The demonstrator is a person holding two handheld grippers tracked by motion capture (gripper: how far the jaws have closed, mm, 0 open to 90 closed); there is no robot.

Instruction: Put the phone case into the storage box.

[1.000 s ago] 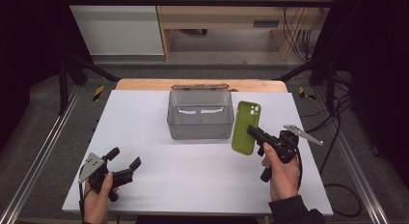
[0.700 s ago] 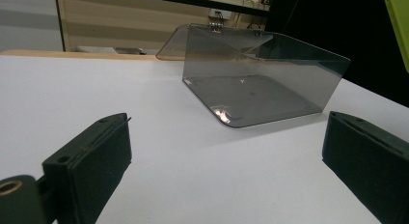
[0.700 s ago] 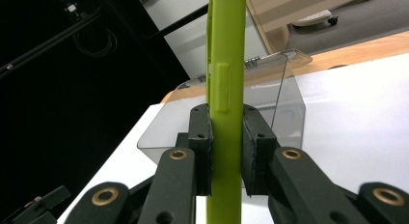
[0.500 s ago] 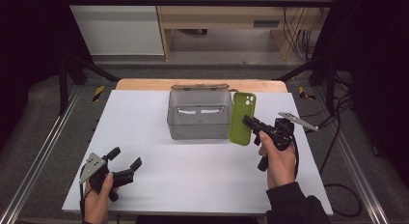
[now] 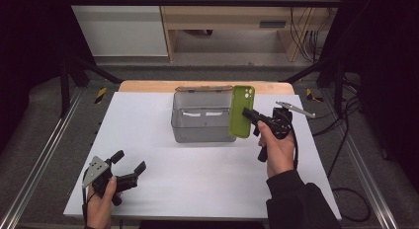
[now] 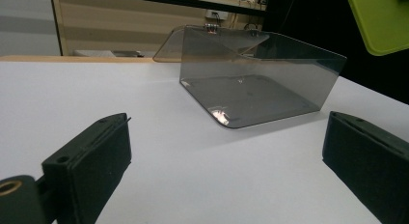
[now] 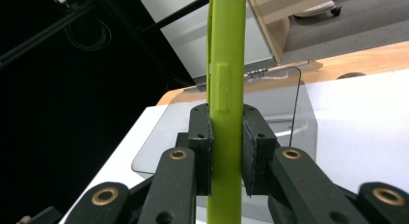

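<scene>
White table (image 5: 207, 179) bears smoky clear box (image 5: 201, 118) (lid open, nothing visible inside).

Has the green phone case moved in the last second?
Yes. The green phone case, clamped in the right claw, has gone up and left, now overlapping the clear box.

White table (image 5: 148, 120) edged in wood, grey floor (image 5: 44, 120), wooden bench (image 5: 227, 17) behind, black frame rails (image 5: 79, 66), dark surroundings.

Matt green phone case (image 5: 241, 112); glossy smoky clear plastic box (image 5: 202, 118)
</scene>
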